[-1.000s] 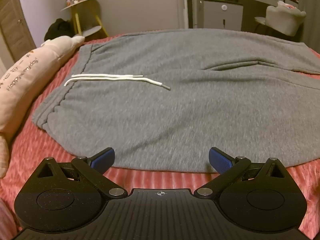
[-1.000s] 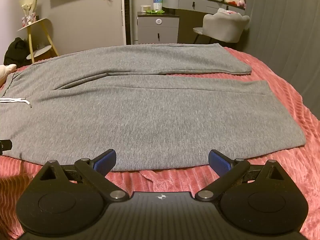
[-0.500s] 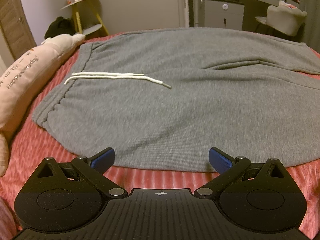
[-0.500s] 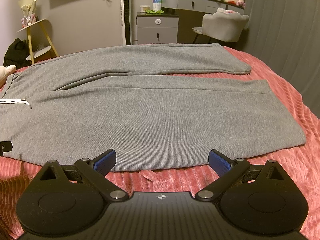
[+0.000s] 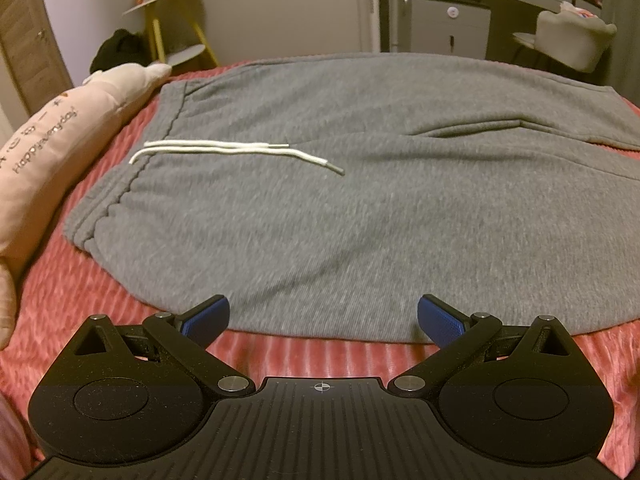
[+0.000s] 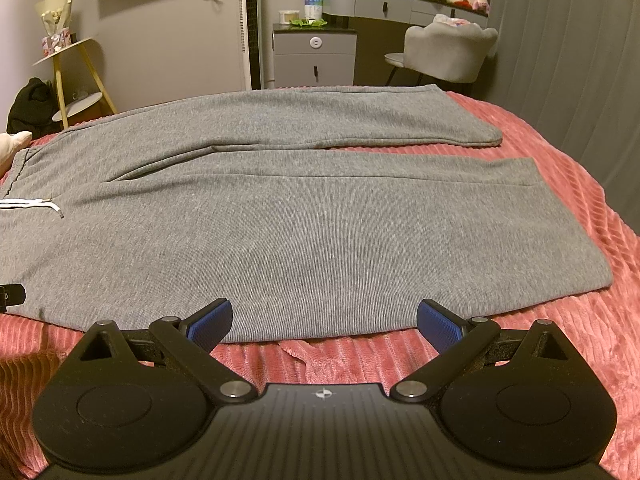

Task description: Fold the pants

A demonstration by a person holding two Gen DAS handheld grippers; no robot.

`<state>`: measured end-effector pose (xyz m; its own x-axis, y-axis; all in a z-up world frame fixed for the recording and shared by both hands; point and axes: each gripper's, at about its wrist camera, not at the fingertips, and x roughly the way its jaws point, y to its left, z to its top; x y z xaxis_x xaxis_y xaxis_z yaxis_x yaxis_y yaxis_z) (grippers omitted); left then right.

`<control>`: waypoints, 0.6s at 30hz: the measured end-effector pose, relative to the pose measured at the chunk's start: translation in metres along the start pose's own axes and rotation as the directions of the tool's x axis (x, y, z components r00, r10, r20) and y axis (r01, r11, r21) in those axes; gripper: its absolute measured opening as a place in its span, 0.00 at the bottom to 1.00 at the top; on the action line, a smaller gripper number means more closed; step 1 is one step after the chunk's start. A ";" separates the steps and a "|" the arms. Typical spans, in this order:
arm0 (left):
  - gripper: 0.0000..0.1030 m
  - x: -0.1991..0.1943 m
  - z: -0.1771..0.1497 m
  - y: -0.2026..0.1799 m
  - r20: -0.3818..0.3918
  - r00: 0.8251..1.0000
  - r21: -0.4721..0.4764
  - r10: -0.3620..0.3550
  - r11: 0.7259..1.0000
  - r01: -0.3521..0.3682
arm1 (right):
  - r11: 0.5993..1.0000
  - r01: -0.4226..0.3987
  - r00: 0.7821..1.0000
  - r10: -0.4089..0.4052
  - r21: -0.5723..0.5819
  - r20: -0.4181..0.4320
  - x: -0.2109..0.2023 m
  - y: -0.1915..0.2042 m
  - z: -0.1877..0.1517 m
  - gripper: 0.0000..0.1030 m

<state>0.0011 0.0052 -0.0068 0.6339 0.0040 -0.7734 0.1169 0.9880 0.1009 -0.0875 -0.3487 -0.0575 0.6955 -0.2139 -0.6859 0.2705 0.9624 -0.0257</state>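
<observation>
Grey sweatpants [image 5: 360,208] lie flat on a pink bed, waistband to the left with a white drawstring [image 5: 224,150] on top. In the right wrist view the two legs [image 6: 304,232] stretch to the right, side by side. My left gripper [image 5: 323,318] is open and empty, just above the near edge of the pants below the waist. My right gripper [image 6: 325,320] is open and empty, at the near edge of the near leg. A tip of the left gripper [image 6: 12,295] shows at the right view's left edge.
A pink ribbed bedspread [image 6: 592,320] covers the bed. A long pink pillow [image 5: 60,128] lies along the left side by the waistband. Beyond the bed stand a yellow side table [image 6: 76,76], a grey cabinet [image 6: 314,58] and a grey chair [image 6: 448,54].
The left wrist view has shifted slightly, with the pants sliding a little in frame. The right gripper has barely moved. Both grippers stay open.
</observation>
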 end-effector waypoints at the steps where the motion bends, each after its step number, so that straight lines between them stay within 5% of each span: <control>1: 1.00 0.000 0.000 0.000 -0.001 1.000 -0.001 0.000 1.000 0.000 | 1.000 0.000 1.000 0.000 0.000 -0.001 0.000 0.000 0.000 0.96; 18: 1.00 0.001 0.001 0.002 -0.013 1.000 -0.011 -0.004 1.000 0.003 | 1.000 -0.003 1.000 0.003 0.006 -0.004 0.000 -0.002 0.001 0.96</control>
<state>0.0030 0.0072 -0.0064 0.6236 0.0025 -0.7818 0.1105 0.9897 0.0913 -0.0874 -0.3505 -0.0572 0.6934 -0.2100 -0.6892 0.2724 0.9620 -0.0190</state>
